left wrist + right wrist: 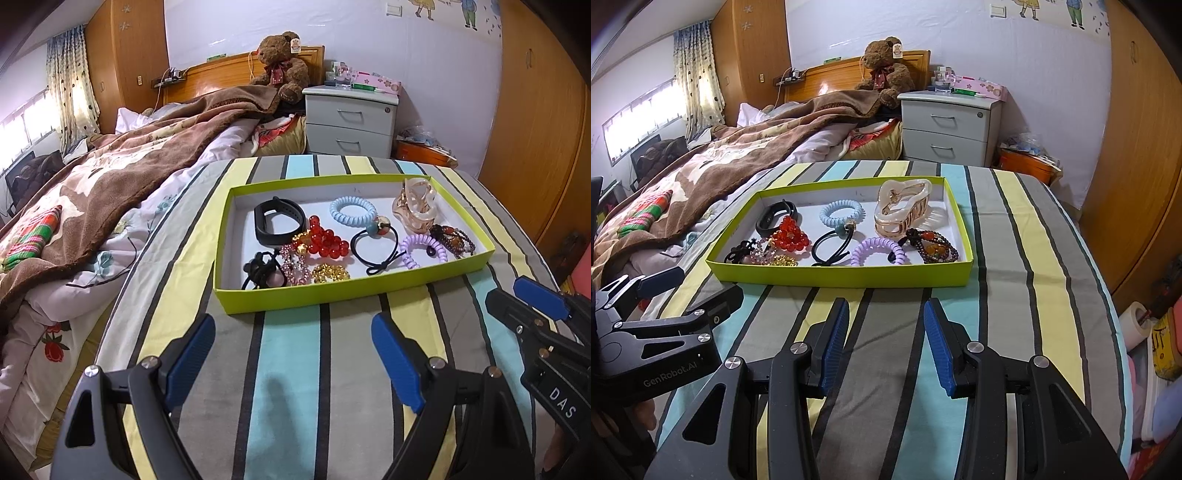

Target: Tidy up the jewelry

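Note:
A shallow lime-green box point(332, 291) point(842, 275) sits on the striped cloth and holds several pieces: a black band point(275, 219), a red bead bracelet point(327, 240) point(788, 232), a light blue coil tie point(352, 214) point(842, 212), a purple coil tie point(421, 247) point(875, 249), a large clear hair claw point(415, 205) point(903, 206), a dark bead bracelet point(932, 245) and black hair ties. My left gripper point(293, 354) is open and empty, just in front of the box. My right gripper point(886, 339) is open and empty, also in front of the box; it shows in the left wrist view point(532, 306).
The striped cloth point(1015, 258) covers a rounded table beside a bed with a brown blanket point(110, 177). A teddy bear point(282, 62) and a grey nightstand point(349, 118) stand behind. Wooden wardrobes point(1145, 147) line the right side. Boxes and a tape roll point(1137, 325) lie below right.

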The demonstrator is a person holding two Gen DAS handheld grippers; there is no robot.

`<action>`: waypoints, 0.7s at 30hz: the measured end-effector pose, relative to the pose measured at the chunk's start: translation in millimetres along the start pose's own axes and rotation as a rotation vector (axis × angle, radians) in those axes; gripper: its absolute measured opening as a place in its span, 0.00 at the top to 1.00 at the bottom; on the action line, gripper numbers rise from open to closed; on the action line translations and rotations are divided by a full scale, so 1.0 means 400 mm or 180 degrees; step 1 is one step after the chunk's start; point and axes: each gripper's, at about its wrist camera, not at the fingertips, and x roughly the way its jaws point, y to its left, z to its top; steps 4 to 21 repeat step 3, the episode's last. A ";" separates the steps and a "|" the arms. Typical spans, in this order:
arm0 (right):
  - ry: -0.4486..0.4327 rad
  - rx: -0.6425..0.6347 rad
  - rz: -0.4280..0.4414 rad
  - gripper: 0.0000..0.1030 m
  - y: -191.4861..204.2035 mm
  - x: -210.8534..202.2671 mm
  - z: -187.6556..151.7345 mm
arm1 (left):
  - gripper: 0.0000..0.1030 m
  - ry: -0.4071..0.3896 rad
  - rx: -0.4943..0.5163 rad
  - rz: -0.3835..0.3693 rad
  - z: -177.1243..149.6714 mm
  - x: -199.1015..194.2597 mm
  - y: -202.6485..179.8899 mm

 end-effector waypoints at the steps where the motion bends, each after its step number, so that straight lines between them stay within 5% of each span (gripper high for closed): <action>1: 0.0001 0.0001 0.0005 0.58 0.000 0.000 0.000 | 0.15 0.0002 -0.0001 -0.0008 -0.001 0.000 0.000; 21: -0.0002 0.0003 0.0001 0.58 0.000 0.000 0.000 | 0.15 0.0000 -0.0012 0.0000 -0.002 -0.002 0.002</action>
